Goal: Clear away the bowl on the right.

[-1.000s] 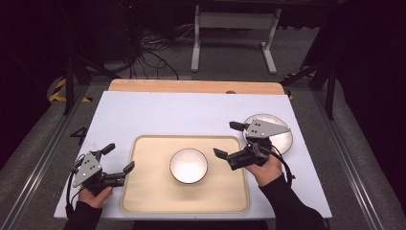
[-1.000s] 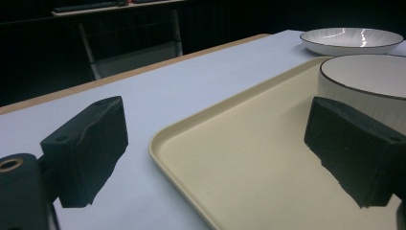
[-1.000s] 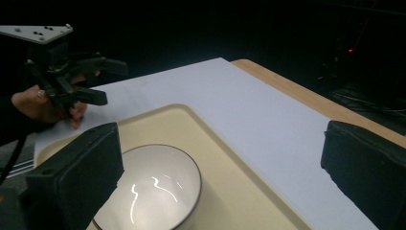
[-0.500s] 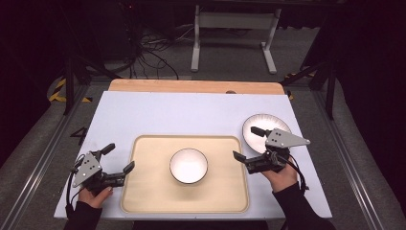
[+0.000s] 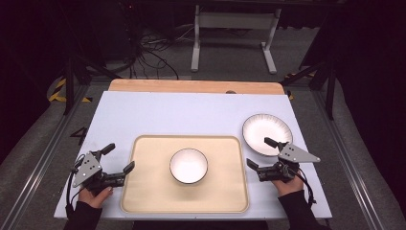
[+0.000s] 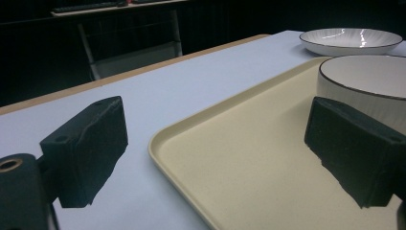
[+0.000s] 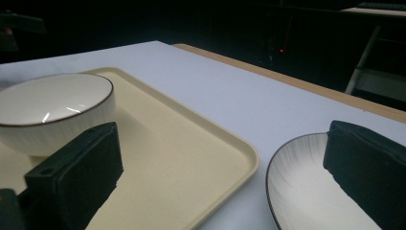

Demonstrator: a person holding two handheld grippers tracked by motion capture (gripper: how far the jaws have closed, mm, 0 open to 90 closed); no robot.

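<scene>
On the beige rectangular tray (image 5: 143,191), at the table's six o'clock edge, sat the white ribbed bowl with a dark rim (image 5: 188,165), a little toward the tray's three o'clock side of centre. I had the right gripper (image 5: 266,155) just off the tray's three o'clock edge, its jaws spread wide and holding nothing; through the right gripper view, one jaw stood before the bowl (image 7: 52,112) and the other over the near part of the white ribbed plate with a dark rim (image 7: 306,191). That plate (image 5: 266,134) lay on the pale blue table top (image 5: 191,115), at two o'clock from the tray and apart from it. My left gripper (image 5: 120,158) rested at the tray's nine o'clock edge, jaws also wide and empty, straddling the tray's rim (image 6: 191,158) in the left gripper view.
</scene>
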